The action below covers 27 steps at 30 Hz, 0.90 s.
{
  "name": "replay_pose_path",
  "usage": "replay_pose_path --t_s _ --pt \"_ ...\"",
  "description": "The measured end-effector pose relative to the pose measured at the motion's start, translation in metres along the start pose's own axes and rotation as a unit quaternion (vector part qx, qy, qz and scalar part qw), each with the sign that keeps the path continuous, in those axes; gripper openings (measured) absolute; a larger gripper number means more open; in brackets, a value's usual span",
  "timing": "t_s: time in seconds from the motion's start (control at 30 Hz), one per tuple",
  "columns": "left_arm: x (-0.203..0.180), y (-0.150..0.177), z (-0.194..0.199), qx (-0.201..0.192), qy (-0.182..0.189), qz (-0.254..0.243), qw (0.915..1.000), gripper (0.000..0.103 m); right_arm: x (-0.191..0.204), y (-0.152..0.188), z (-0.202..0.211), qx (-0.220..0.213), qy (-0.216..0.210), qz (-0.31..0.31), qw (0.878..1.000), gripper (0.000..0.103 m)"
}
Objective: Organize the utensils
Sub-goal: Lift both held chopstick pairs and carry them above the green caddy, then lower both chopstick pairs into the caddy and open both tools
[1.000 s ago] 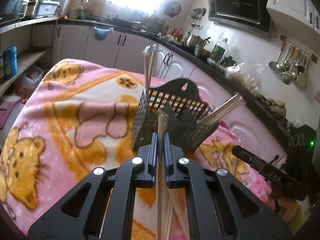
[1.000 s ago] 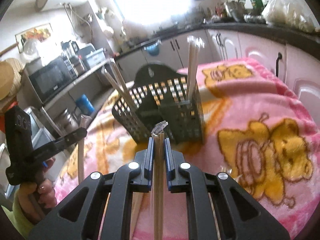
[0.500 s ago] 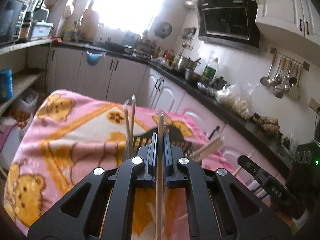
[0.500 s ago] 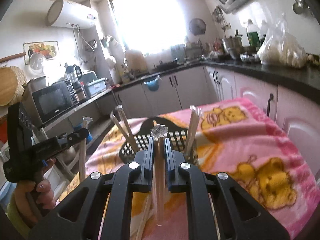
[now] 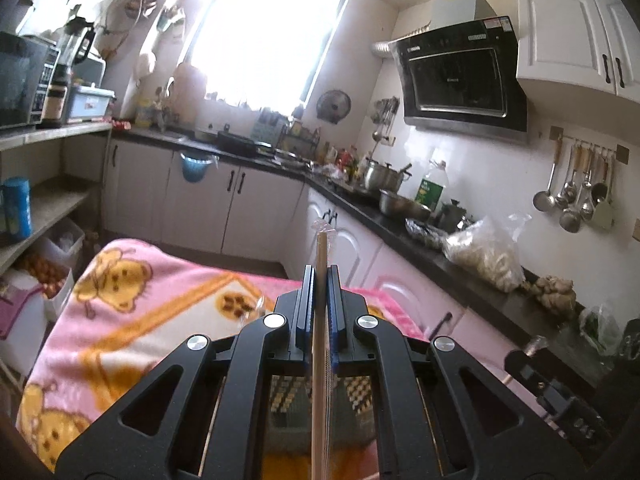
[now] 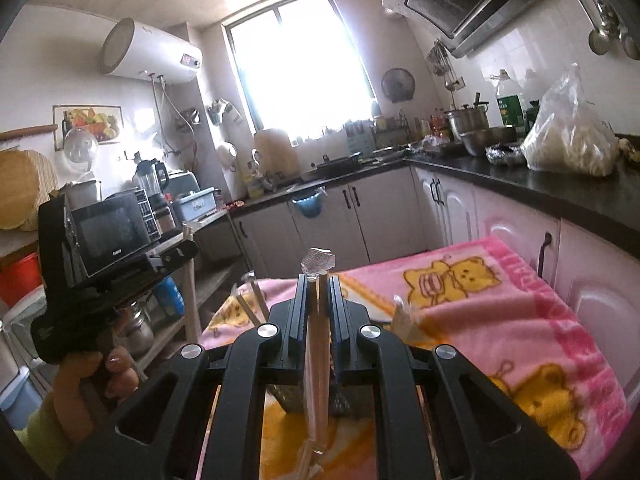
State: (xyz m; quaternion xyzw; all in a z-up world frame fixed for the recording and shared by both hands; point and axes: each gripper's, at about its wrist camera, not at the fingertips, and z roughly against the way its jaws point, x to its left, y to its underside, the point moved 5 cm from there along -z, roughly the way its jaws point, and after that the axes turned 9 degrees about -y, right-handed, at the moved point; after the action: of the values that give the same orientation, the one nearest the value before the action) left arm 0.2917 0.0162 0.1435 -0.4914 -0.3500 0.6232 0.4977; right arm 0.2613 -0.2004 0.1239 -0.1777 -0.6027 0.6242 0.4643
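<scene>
Wrapped chopsticks (image 5: 320,320) clamped upright in the left claw (image 5: 321,280), clear wrapper tip poking above the fingers. Second wrapped pair (image 6: 318,344) pinched the same way in the right claw (image 6: 318,280), crumpled plastic at its top. Dark slotted utensil basket (image 5: 352,404) glimpsed just below and behind both claws, mostly blocked by the black frames; more chopsticks (image 6: 250,296) leaning out of it. Beneath, a pink bear-print blanket (image 5: 132,320) covering the tabletop. Farther out, black kitchen counter (image 5: 460,264), range hood (image 5: 460,76), bright window (image 5: 264,36). Hand (image 6: 100,372) gripping the left handle.
</scene>
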Motion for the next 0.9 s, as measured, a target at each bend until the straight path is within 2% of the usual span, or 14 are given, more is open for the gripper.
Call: replay_pose_path --t_s 0.17,0.5,0.7,0.9 --pt "-0.005 -0.012 -0.013 -0.023 -0.013 -0.002 0.9997 0.001 0.002 -0.020 -0.007 -0.019 -0.009 -0.005 1.000 0.010" --pt "-0.010 -0.028 -0.033 -0.076 -0.035 0.000 0.9965 0.001 -0.007 -0.046 -0.015 -0.054 0.000 -0.020 0.998 0.010" --pt "-0.009 -0.026 -0.046 -0.096 -0.046 0.000 0.9943 0.001 -0.014 -0.057 -0.016 -0.077 0.020 -0.012 0.997 0.010" --pt "-0.011 -0.012 -0.063 -0.093 -0.056 -0.008 0.9941 0.001 -0.022 -0.057 -0.022 -0.087 0.051 0.008 0.995 0.010"
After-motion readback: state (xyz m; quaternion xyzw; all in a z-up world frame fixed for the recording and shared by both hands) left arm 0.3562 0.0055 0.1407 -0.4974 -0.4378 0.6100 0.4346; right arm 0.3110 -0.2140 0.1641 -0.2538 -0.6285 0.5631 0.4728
